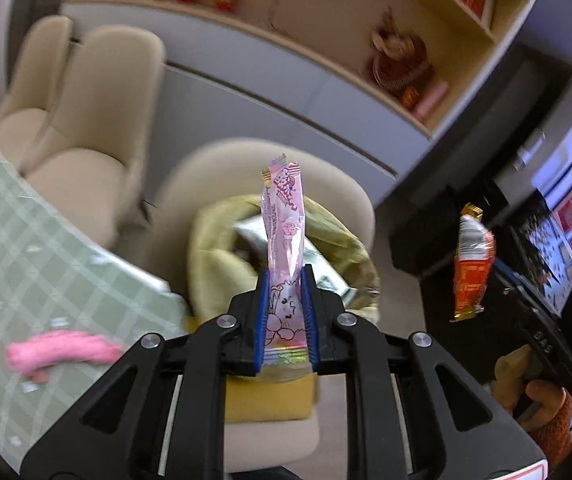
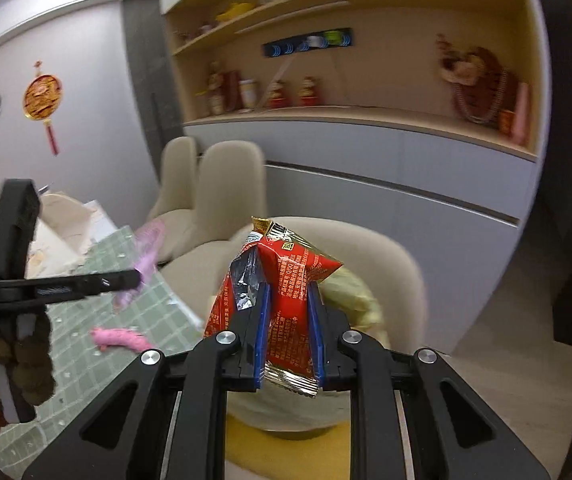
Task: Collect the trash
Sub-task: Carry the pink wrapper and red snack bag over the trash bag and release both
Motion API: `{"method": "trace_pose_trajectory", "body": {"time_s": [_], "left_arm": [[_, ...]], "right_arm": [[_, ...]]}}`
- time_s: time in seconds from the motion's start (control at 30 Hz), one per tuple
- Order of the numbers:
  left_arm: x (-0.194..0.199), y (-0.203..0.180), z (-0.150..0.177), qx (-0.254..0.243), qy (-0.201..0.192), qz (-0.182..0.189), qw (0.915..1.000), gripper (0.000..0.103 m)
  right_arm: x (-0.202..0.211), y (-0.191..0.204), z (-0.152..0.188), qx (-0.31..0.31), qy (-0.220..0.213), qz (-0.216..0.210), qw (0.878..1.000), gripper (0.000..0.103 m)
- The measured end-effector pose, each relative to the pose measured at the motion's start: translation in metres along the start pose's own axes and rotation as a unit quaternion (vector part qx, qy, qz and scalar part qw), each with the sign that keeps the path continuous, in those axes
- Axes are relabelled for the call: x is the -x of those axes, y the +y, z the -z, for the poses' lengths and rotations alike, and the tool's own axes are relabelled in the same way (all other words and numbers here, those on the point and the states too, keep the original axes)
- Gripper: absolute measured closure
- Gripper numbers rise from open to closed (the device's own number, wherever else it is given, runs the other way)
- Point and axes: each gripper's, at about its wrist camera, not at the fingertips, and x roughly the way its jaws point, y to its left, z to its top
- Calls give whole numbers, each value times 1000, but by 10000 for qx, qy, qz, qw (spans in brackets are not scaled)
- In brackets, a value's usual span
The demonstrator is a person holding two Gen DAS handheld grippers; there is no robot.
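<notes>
My left gripper (image 1: 286, 280) is shut on a long pink candy wrapper (image 1: 284, 224) that stands upright above a yellow-green trash bag (image 1: 222, 256) on a beige chair. My right gripper (image 2: 288, 292) is shut on a red and silver snack wrapper (image 2: 286, 280), held above the same bag (image 2: 350, 296). The red wrapper also shows at the right of the left wrist view (image 1: 472, 268). The left gripper shows from the side in the right wrist view (image 2: 134, 278), with the pink wrapper (image 2: 148, 256). A crumpled pink wrapper (image 1: 62, 354) lies on the table.
A green checked tablecloth (image 1: 26, 248) covers the table at the left. Beige chairs (image 1: 86, 128) stand along a white cabinet (image 1: 270, 80) with wooden shelves of ornaments. A yellow cushion (image 1: 270, 400) lies on the near chair seat. White paper items (image 2: 58, 236) sit on the far table end.
</notes>
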Motion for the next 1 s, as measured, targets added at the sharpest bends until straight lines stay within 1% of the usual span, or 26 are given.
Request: {"method": "trace_pose_trajectory", "body": {"time_s": [0.03, 0.07, 0.13, 0.23, 0.3, 0.37, 0.4, 0.43, 0.53, 0.6, 0.67, 0.73, 0.77, 0.8, 0.87, 0.93, 1.0], "left_arm": [[-15, -6, -1, -35, 101, 11, 9999, 88], [-34, -14, -2, -73, 223, -57, 9997, 88], [-58, -19, -3, -95, 363, -185, 9991, 88], [-87, -22, -5, -75, 514, -399, 9979, 88], [-100, -19, -5, 9, 584, -587, 9966, 83], [-104, -13, -6, 112, 586, -609, 9964, 68], [-104, -11, -7, 148, 586, -595, 9964, 66], [-103, -9, -7, 160, 569, -610, 9964, 64], [-92, 2, -7, 263, 455, -738, 9959, 63], [-76, 12, -4, 430, 250, -837, 9952, 63], [-58, 21, -1, 527, 43, -1016, 9934, 59], [-37, 31, 9, 691, -191, -1287, 9891, 58], [-28, 35, 12, 773, -251, -1371, 9872, 58], [-21, 38, 15, 824, -281, -1427, 9859, 57], [-7, 43, 22, 881, -342, -1619, 9823, 56], [4, 44, 30, 795, -414, -1964, 9764, 53], [14, 45, 36, 725, -482, -2200, 9716, 53]], "right_arm": [[-1, -11, 1, -46, 18, 54, 10000, 85], [-2, -19, 2, -87, 36, 78, 9999, 85], [-7, -41, 3, -188, 75, 127, 9997, 85], [-19, -61, 6, -295, 132, 129, 9994, 85], [-28, -69, 4, -332, 169, 83, 9993, 85], [-37, -74, 4, -343, 212, 21, 9992, 85], [-45, -75, 3, -329, 242, -43, 9992, 85], [-51, -74, 3, -309, 274, -93, 9991, 85], [-69, -66, 1, -238, 406, -297, 9984, 85], [-84, -56, 0, -154, 537, -511, 9971, 85], [-101, -40, -3, -28, 705, -793, 9944, 84], [-124, -17, -3, 133, 1041, -1248, 9866, 84], [-133, -8, -2, 188, 1172, -1411, 9829, 84], [-149, 7, -1, 289, 1399, -1690, 9752, 84], [-168, 24, 3, 429, 1663, -1933, 9660, 84], [-191, 38, 10, 667, 2012, -1865, 9593, 84], [-209, 42, 20, 795, 2315, -1687, 9548, 84]]}}
